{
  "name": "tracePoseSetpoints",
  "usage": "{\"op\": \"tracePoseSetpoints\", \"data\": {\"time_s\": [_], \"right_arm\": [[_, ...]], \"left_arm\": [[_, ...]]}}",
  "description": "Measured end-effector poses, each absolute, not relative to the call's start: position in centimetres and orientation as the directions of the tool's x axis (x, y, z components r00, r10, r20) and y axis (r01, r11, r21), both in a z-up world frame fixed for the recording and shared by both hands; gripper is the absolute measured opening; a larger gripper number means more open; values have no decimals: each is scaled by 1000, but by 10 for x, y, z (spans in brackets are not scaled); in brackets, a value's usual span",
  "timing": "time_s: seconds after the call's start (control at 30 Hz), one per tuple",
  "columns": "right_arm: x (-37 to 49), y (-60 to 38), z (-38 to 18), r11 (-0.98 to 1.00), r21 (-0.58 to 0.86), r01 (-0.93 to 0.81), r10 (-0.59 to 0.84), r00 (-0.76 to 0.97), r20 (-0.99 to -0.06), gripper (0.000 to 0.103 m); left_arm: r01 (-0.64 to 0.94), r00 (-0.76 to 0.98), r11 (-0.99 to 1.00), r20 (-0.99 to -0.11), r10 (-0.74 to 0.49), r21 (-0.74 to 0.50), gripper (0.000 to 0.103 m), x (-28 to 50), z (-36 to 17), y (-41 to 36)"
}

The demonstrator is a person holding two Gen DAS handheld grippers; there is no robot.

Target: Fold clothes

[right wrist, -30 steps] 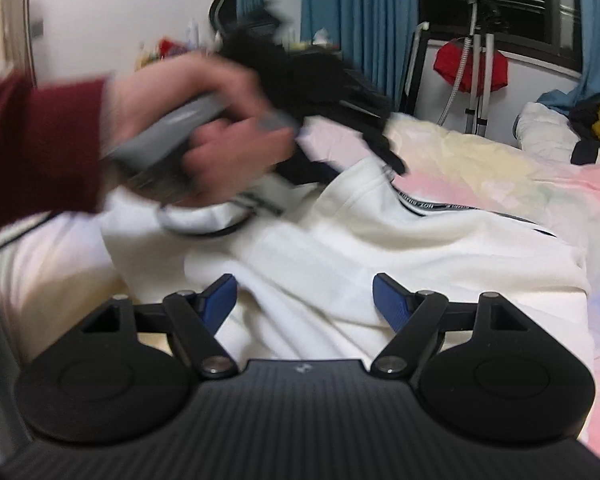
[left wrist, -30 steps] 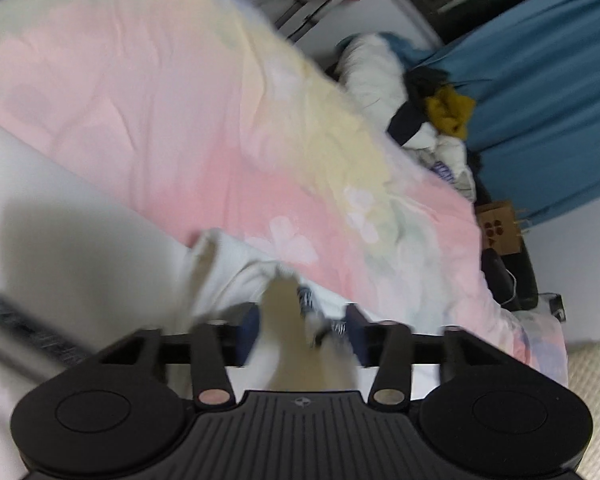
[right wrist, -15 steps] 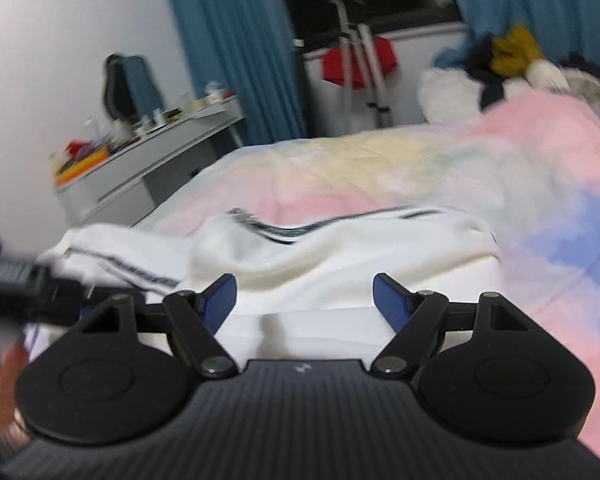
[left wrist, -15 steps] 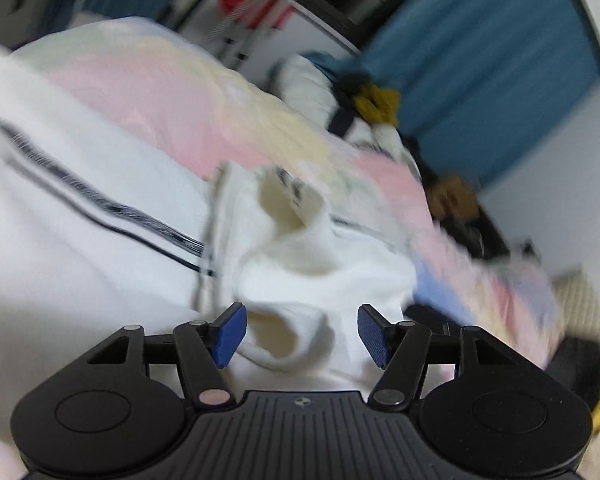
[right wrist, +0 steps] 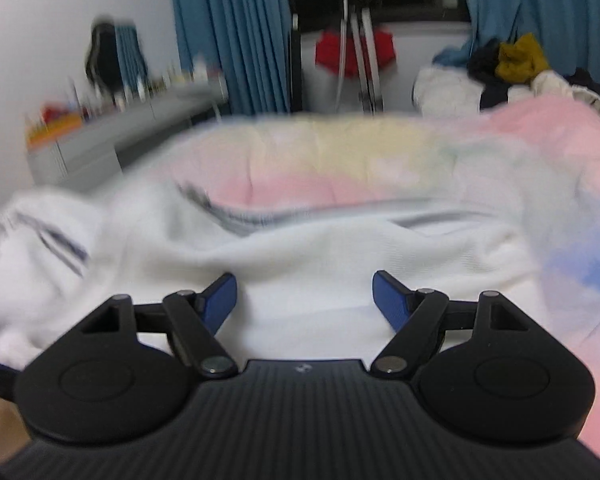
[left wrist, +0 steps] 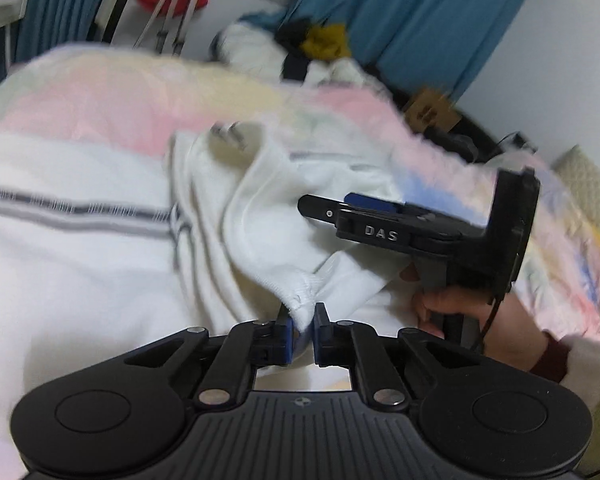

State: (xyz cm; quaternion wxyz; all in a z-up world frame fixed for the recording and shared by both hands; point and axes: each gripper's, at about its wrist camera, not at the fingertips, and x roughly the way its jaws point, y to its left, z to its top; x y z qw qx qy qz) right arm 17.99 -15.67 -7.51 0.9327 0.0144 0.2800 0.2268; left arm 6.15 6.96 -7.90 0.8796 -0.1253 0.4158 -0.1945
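— So, lying where?
— Spread across the pastel bedspread [left wrist: 120, 92], a white sweatshirt [left wrist: 80, 264] with dark stripes running over the cloth; rumpled and bunched near the middle, one hemmed edge lifted off the rest. Same white sweatshirt [right wrist: 320, 256] filling the lower middle of the right wrist view, blurred by motion.
— And gripped by what?
— Pinched at that lifted hem by the left gripper [left wrist: 301, 328], blue pads drawn together on the fabric, a fold of it standing up between them.
— The other one?
— Right gripper [right wrist: 304, 300] spread wide over the sweatshirt, blue pads well apart with nothing between them. Seen also from the left wrist camera as a black body marked DAS, the right gripper [left wrist: 320, 206] reaching sideways over the sweatshirt, held from beneath by the right hand [left wrist: 460, 308], a dark red cuff [left wrist: 550, 360] at the wrist.
— Beyond the sweatshirt?
— Past the far edge of the bedspread, a heap of clothes [right wrist: 500, 72], white, dark and mustard yellow. Blue curtains [right wrist: 228, 32] behind that, then a red thing on a metal stand [right wrist: 356, 52]. Left of the sweatshirt in the right wrist view, a grey desk [right wrist: 120, 128] cluttered with small items, too blurred to name.
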Motion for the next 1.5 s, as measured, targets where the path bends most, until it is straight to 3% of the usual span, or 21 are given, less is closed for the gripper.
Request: {"op": "tracePoseSetpoints", "data": {"time_s": [0.2, 0.3, 0.33, 0.37, 0.53, 0.63, 0.7, 0.83, 1.03, 1.3, 1.37, 1.5], "right_arm": [[180, -152, -81, 899, 110, -423, 416, 754, -508, 78], [177, -153, -77, 902, 114, -417, 413, 755, -509, 77], [175, -153, -76, 903, 112, -415, 411, 756, -509, 76], [173, -153, -74, 903, 112, -414, 410, 757, -509, 76], [158, -165, -57, 904, 155, -399, 420, 758, -499, 77], [145, -174, -46, 903, 178, -391, 425, 755, -500, 77], [129, -182, -37, 904, 190, -382, 424, 756, -499, 77], [96, -198, -19, 908, 193, -373, 418, 764, -491, 77], [97, -189, -33, 926, 96, -364, 359, 774, -522, 77], [113, -171, -65, 909, 60, -413, 375, 745, -552, 79], [116, -170, -69, 907, 68, -415, 379, 735, -563, 79], [120, -175, -67, 906, 113, -407, 395, 724, -565, 79]], "left_arm": [[182, 608, 862, -635, -476, -473, 17, 46, -77, 85], [89, 651, 830, -598, -467, -550, 41, 26, -67, 115], [34, 673, 822, -596, -439, -568, 54, 18, -63, 126], [-31, 691, 818, -603, -398, -575, 59, 9, -61, 140], [-377, 738, 702, -654, -166, -604, 70, -35, -64, 214], [-482, 766, 596, -640, -70, -642, 73, -46, -63, 245], [-528, 767, 569, -642, 1, -630, 73, -45, -64, 255], [-592, 757, 433, -653, 9, -680, 69, -40, -85, 280], [-607, 775, 391, -625, 97, -692, 69, -28, -93, 300], [-606, 786, 462, -574, 227, -647, 43, 2, -82, 306], [-604, 789, 495, -559, 256, -625, 28, 9, -77, 302], [-564, 817, 636, -465, 340, -526, 21, 22, -43, 267]]}}
